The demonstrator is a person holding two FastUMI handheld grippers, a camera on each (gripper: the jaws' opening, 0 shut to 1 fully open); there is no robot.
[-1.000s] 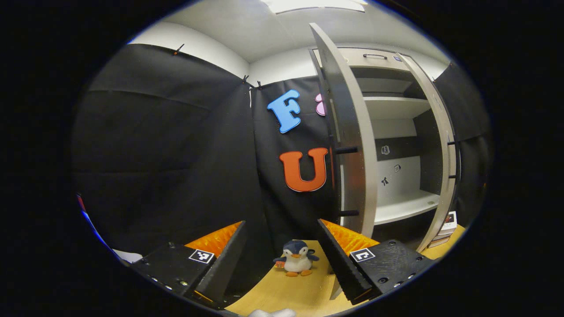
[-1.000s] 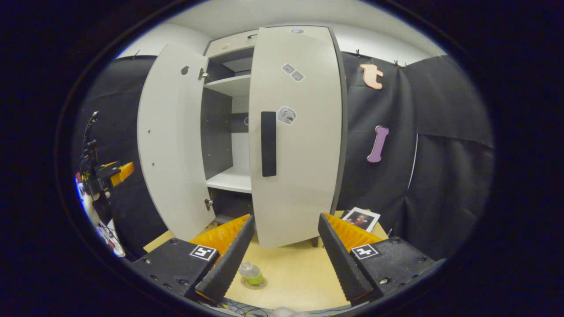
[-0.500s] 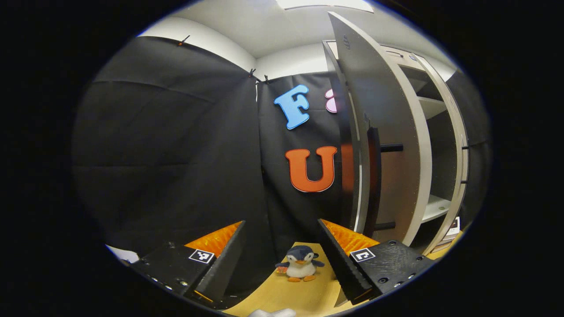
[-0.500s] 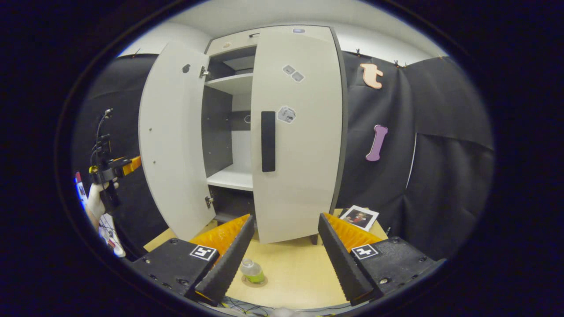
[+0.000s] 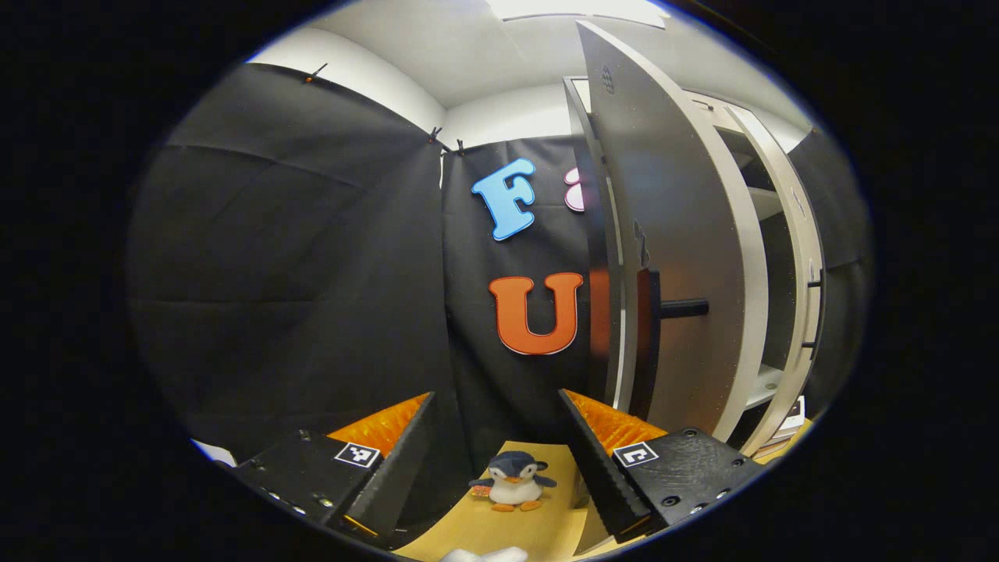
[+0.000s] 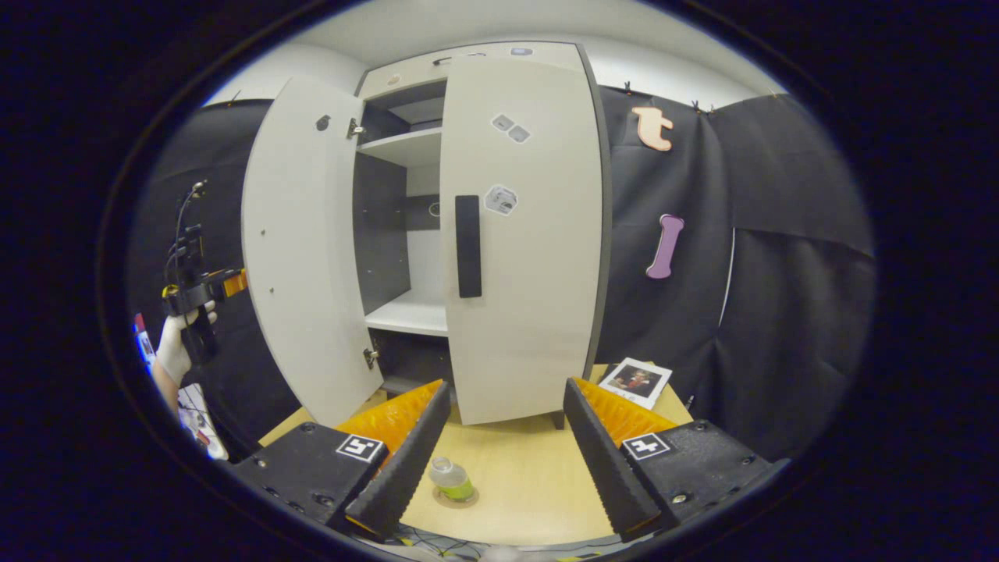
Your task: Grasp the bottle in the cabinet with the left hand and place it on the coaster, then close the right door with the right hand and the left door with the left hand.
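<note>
The left door (image 6: 300, 257) is the thing the coming move turns on. In the right gripper view it stands swung wide open at the cabinet's left, tall and upright, its free edge toward the near side. The left gripper (image 6: 204, 287), held in a gloved hand (image 6: 178, 343), sits just left of that door, on its outer face — so it is by far the nearer of the two. From the left gripper's own view the door (image 5: 671, 257) lies to the right of its fingers and just beyond them, seen almost edge-on, with its dark handle (image 5: 652, 343) running vertically; whether a finger touches the panel I cannot tell. Its jaws stand wide apart, holding nothing.

The right door (image 6: 519, 234) looks closed or very nearly so. The bottle (image 6: 451, 478) stands upright on the coaster (image 6: 455, 498) on the table (image 6: 531, 484), between the right gripper (image 6: 499, 460)'s spread, empty fingers — that gripper is held back, level, facing the cabinet.
</note>
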